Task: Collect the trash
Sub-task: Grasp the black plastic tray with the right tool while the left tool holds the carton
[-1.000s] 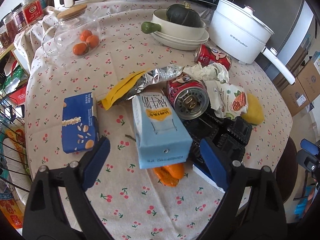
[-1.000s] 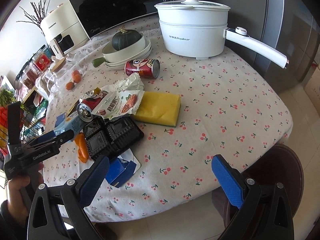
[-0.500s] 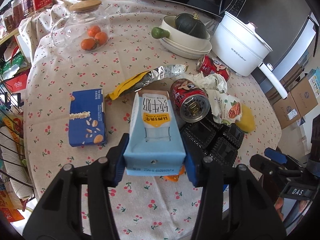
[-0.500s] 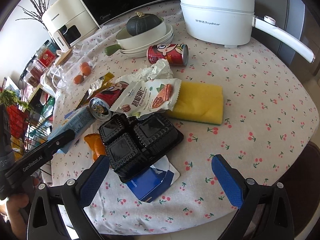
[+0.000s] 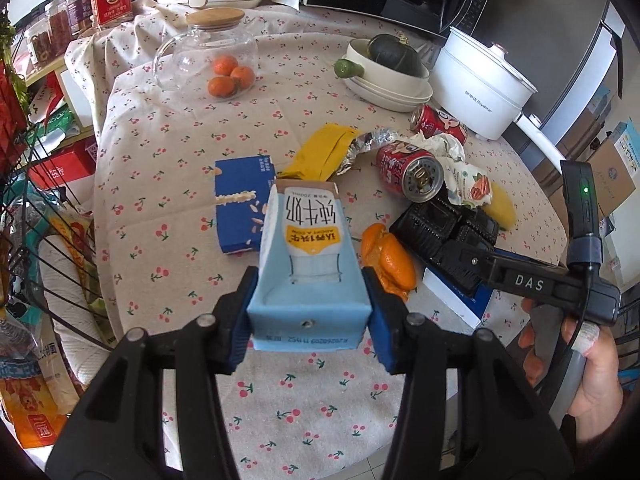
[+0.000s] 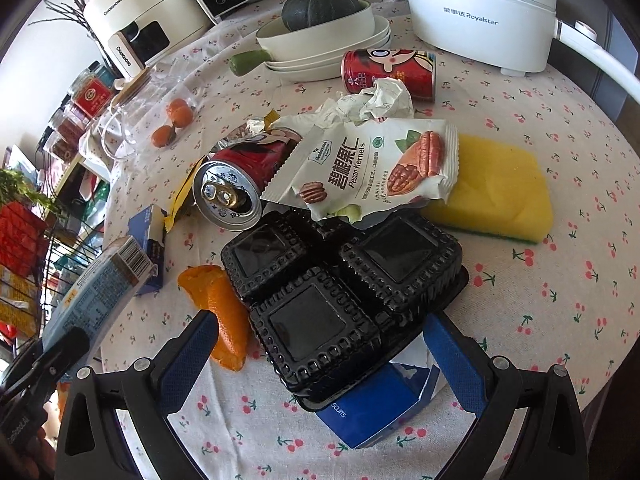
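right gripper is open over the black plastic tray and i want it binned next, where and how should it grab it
Probably the near raised corner cell of the black plastic tray, coming down from the near edge, where the right gripper is already open. That corner overhangs the blue biscuit box, so the fingers get clearance; the far side sits under the pecan packet.

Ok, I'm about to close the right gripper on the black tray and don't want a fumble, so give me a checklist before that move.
1. Left gripper shut on the milk carton: ok.
2. Carton lifted off the tablecloth: cannot tell.
3. Right gripper open: ok.
4. Black plastic tray between its fingers: ok.
5. Tray free of other trash: not ok; the pecan kernels packet overlaps its far edge.
6. Orange peel out of the grasp: not ok, it lies beside the left finger.
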Demonstrator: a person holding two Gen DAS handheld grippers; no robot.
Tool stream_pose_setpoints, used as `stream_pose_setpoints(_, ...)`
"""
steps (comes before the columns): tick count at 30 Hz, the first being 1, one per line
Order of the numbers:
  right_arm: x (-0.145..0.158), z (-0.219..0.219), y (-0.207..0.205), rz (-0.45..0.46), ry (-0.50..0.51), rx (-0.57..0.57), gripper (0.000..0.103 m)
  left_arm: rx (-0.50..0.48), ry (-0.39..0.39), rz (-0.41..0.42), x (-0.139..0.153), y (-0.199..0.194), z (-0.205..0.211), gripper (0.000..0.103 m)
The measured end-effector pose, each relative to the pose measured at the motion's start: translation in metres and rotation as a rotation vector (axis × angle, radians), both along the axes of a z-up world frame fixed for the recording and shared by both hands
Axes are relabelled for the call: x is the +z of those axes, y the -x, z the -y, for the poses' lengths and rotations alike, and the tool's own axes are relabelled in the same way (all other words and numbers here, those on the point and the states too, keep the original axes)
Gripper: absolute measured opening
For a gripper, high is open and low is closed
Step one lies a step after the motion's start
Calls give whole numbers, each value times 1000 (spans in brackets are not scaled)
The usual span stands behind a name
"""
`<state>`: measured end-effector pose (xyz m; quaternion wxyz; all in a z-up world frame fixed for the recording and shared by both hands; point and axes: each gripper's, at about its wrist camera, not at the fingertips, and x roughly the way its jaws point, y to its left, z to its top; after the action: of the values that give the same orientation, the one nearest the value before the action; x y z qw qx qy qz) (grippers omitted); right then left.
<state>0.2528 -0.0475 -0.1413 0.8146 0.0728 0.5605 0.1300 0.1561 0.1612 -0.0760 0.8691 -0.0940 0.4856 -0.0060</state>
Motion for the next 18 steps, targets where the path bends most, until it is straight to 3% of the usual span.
stream_pose_setpoints(4, -1, 0, 2, 29, 37, 4, 84, 6, 11, -3, -1, 4, -5, 52)
stream_pose_setpoints(6, 4, 0, 4, 40, 31, 18, 68, 5, 13, 0, -1, 6, -4, 52)
stream_pose_setpoints(11, 16, 7, 11, 63, 24, 52, 53, -5, 19, 13, 3, 9, 0, 52)
stream_pose_setpoints(18, 31, 27, 21, 78, 17, 64, 50, -23, 18, 21, 5, 9, 9, 52)
